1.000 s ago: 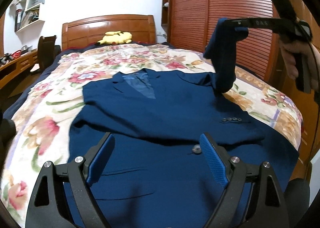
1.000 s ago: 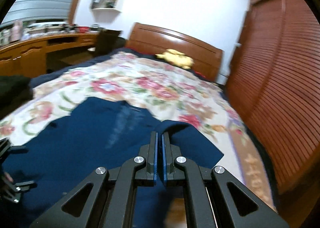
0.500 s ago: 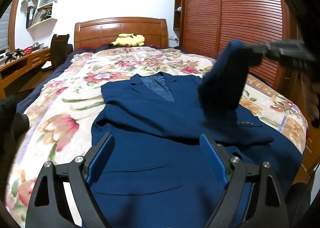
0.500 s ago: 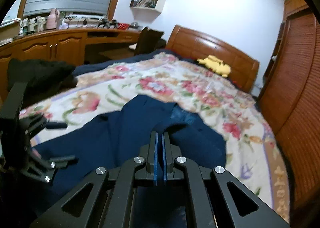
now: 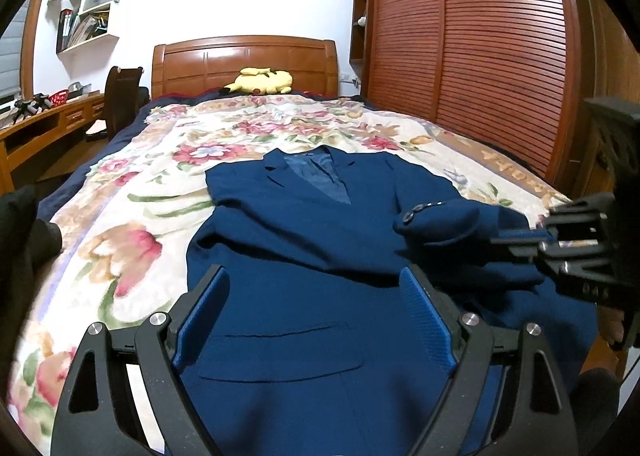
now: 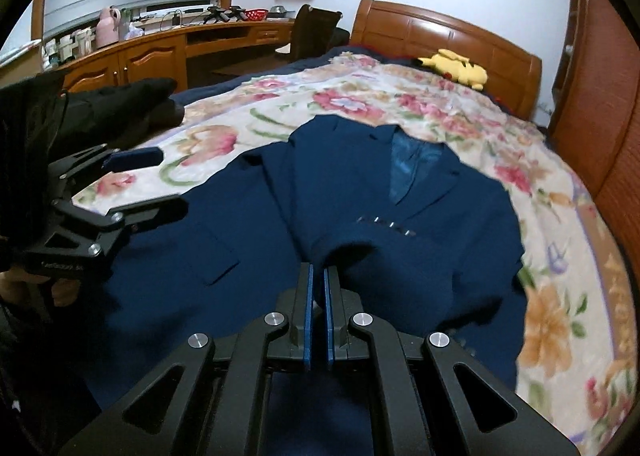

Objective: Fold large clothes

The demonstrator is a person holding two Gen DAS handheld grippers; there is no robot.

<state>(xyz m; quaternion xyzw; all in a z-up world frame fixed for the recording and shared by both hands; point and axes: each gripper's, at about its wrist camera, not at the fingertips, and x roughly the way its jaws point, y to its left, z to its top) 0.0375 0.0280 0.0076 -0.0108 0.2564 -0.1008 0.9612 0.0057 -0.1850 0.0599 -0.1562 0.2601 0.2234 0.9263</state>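
A navy blue suit jacket [image 5: 304, 240] lies face up on the floral bed, collar toward the headboard; it also shows in the right wrist view [image 6: 340, 191]. Its right sleeve [image 5: 444, 223] is folded across the chest, cuff buttons showing. My right gripper [image 6: 318, 276] is shut on that sleeve [image 6: 372, 256], low over the jacket; it appears at the right edge of the left wrist view [image 5: 520, 244]. My left gripper [image 5: 316, 288] is open and empty above the jacket's lower front, and shows at the left of the right wrist view [image 6: 152, 179].
The floral bedspread [image 5: 160, 183] covers the bed. A yellow plush toy [image 5: 260, 81] lies by the wooden headboard [image 5: 244, 59]. A slatted wardrobe [image 5: 472, 47] stands on the right. A desk [image 6: 168, 43] and chair [image 6: 312, 31] stand on the left. Dark clothing [image 6: 120, 107] lies at the bed's left edge.
My right gripper has brought the sleeve down from high in the air and laid it across the jacket's chest. My left gripper stayed open over the lower front.
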